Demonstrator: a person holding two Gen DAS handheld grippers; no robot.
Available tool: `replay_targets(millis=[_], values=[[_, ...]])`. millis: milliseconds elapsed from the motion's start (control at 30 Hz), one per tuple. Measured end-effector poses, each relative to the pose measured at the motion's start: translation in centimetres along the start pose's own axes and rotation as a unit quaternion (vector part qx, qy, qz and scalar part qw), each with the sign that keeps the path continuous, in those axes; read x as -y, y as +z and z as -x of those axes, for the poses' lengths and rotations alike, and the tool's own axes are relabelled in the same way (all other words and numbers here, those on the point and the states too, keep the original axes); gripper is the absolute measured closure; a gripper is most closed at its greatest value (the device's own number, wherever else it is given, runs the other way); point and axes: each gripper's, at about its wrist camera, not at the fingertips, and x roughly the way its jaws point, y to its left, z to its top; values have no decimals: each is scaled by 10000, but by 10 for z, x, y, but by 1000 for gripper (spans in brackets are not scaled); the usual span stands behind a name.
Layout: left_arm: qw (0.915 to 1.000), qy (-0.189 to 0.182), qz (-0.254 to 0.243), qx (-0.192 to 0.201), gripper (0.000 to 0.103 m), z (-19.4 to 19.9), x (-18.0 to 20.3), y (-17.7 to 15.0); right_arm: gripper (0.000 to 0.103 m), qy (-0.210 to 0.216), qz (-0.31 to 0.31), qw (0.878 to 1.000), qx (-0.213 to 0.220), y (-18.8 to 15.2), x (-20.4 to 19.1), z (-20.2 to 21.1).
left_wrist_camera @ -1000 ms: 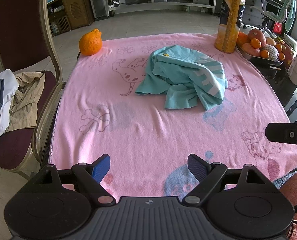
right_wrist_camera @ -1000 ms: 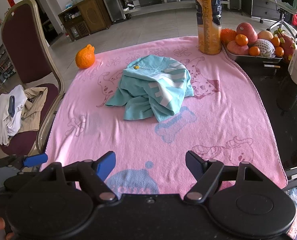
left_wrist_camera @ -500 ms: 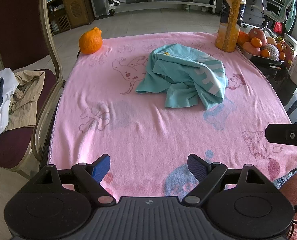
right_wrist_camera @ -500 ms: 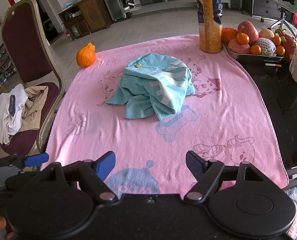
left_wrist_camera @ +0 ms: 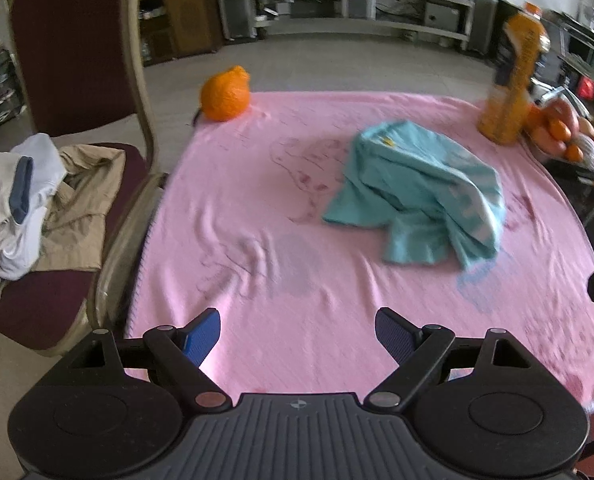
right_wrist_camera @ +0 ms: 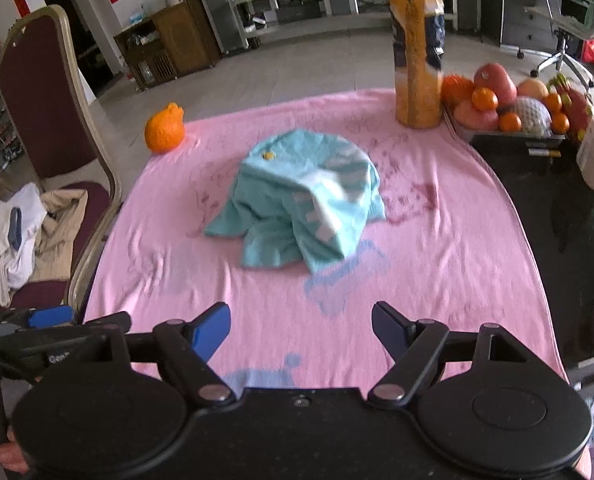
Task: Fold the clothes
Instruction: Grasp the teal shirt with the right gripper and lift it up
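A crumpled teal garment with white lettering lies bunched in the middle of the pink blanket that covers the table. My left gripper hovers open over the blanket's near edge, well short of the garment and to its left. My right gripper is open too, near the front edge, with the garment straight ahead. Neither holds anything. The left gripper's body shows at the lower left of the right wrist view.
An orange fruit sits at the blanket's far left corner. A juice bottle and a fruit tray stand at the far right. A chair on the left holds a clothes pile.
Both views have shifted: the left gripper swung leftward so the garment sits further right in its view, and the right gripper moved slightly forward. The garment has not moved.
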Motion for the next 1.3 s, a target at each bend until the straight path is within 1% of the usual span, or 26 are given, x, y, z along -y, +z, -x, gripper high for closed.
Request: replay_targets(millis=[100, 133, 200, 300, 467, 567, 667, 700, 733, 767, 800, 833, 933, 1067, 1133, 1200, 1267, 1300], values=[[9999, -22, 137, -76, 29, -13, -8, 7, 26, 24, 108, 9999, 39, 12, -3, -15], [9998, -40, 188, -113, 30, -17, -10, 8, 26, 14, 136, 9999, 48, 17, -4, -22], [9995, -115, 222, -167, 31, -25, -12, 7, 26, 48, 190, 9998, 77, 27, -5, -38], [9994, -196, 225, -199, 32, -34, -13, 4, 26, -16, 295, 9996, -11, 42, -6, -74], [9997, -59, 201, -125, 31, -46, -12, 4, 26, -316, 287, 9989, -207, 67, 2, -133], [9996, -127, 173, -169, 30, -54, -10, 3, 26, -354, 232, 9986, -304, 76, 9, -160], [9982, -376, 224, -416, 31, -60, -12, 1, 28, -141, 205, 9992, -303, 85, 0, -160], [9977, -446, 207, -473, 31, -60, -12, -1, 31, -70, 196, 9993, -303, 88, -3, -160], [9977, -427, 172, -489, 31, -60, -13, -3, 34, 1, 187, 9994, -303, 90, -6, -159], [9978, -408, 137, -505, 31, -60, -14, -6, 48, 72, 178, 9994, -303, 93, -9, -159], [9978, -393, 107, -519, 31, -59, -15, -9, 80, 143, 169, 9993, -302, 96, -12, -159], [9978, -406, 108, -515, 31, -58, -19, -12, 96, 214, 160, 9992, -302, 99, -15, -159], [9977, -436, 146, -496, 31, -54, -32, -21, 98, 427, 133, 9985, -301, 107, -24, -159], [9976, -354, 364, -472, 32, -48, -47, -26, 98, 726, 97, 9969, -284, 120, -37, -157], [9974, -323, 472, -428, 32, -41, -54, -27, 98, 1140, 40, 9935, 16, 151, -66, -130], [9977, -296, 550, -279, 31, -29, -60, -26, 98, 1538, -2, 9872, 412, 185, -95, -94], [9976, -270, 628, -129, 31, -16, -65, -25, 98, 1979, 2, 9755, 956, 216, -117, -46], [9974, -257, 667, -54, 31, -10, -68, -25, 98, 2164, 25, 9683, 1248, 226, -123, -21]])
